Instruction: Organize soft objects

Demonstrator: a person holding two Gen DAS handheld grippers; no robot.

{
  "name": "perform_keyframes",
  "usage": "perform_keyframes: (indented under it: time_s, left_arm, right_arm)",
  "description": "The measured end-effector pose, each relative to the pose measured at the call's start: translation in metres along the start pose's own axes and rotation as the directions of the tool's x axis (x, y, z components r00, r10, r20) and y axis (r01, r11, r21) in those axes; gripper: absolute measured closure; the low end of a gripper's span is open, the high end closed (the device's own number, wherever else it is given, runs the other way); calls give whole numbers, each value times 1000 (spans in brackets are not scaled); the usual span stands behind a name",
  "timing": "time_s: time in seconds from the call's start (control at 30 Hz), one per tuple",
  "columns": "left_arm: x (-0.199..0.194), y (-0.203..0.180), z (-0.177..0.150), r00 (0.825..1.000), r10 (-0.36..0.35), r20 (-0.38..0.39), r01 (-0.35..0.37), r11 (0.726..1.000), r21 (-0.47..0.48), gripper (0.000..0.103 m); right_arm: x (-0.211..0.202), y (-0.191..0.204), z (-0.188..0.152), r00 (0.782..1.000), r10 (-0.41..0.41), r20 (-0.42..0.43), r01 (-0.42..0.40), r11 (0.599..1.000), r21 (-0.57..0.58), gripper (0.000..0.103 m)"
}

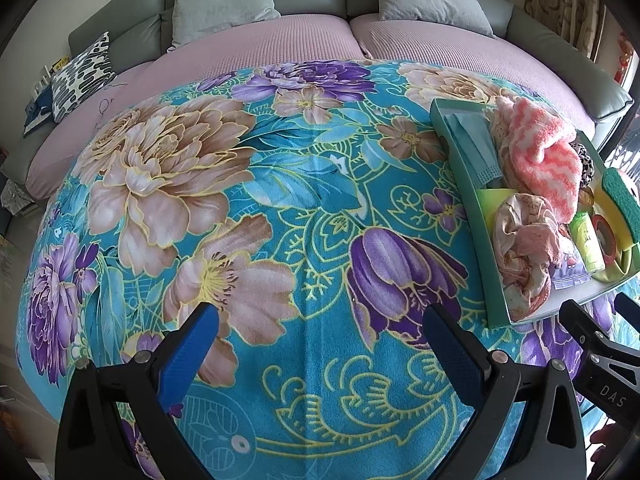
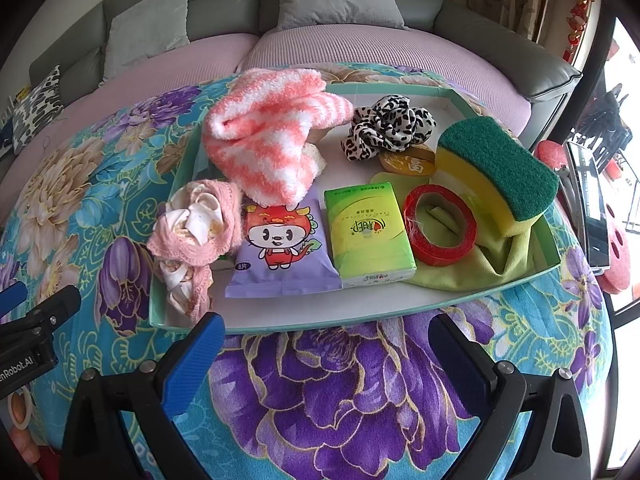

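Observation:
A shallow teal tray (image 2: 384, 312) lies on a floral blanket (image 2: 340, 392). In it are a pink-and-white fuzzy cloth (image 2: 264, 136), a crumpled pink cloth (image 2: 196, 228), a leopard scrunchie (image 2: 388, 124), a yellow-green sponge (image 2: 496, 168), a red tape roll (image 2: 440, 224), a green tissue pack (image 2: 368, 232), a purple wipes pack (image 2: 280, 248) and a lime cloth (image 2: 480, 268). My right gripper (image 2: 326, 344) stands open just short of the tray's near edge, holding nothing. My left gripper (image 1: 320, 332) is open over bare blanket (image 1: 240, 200), left of the tray (image 1: 464, 184).
A grey sofa with lilac seat covers (image 1: 260, 48) and grey cushions (image 1: 224, 0) runs behind the blanket. A patterned pillow (image 1: 82, 76) sits at the far left. A phone-like device (image 2: 592, 204) and a pink object (image 2: 618, 256) lie right of the tray.

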State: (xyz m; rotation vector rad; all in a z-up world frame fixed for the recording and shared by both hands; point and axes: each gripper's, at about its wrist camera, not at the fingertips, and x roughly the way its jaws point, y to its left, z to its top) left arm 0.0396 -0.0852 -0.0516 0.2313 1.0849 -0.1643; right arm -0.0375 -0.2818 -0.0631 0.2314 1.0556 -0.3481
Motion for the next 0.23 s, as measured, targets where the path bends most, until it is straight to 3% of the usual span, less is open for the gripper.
perform_keyframes:
  time_s: [0.23]
  left_arm:
    - [-2,1,0,1000,0,2,0,1000,-8,1]
  right_arm:
    - [0,0,-1,1000,0,-1,0,1000,0,0]
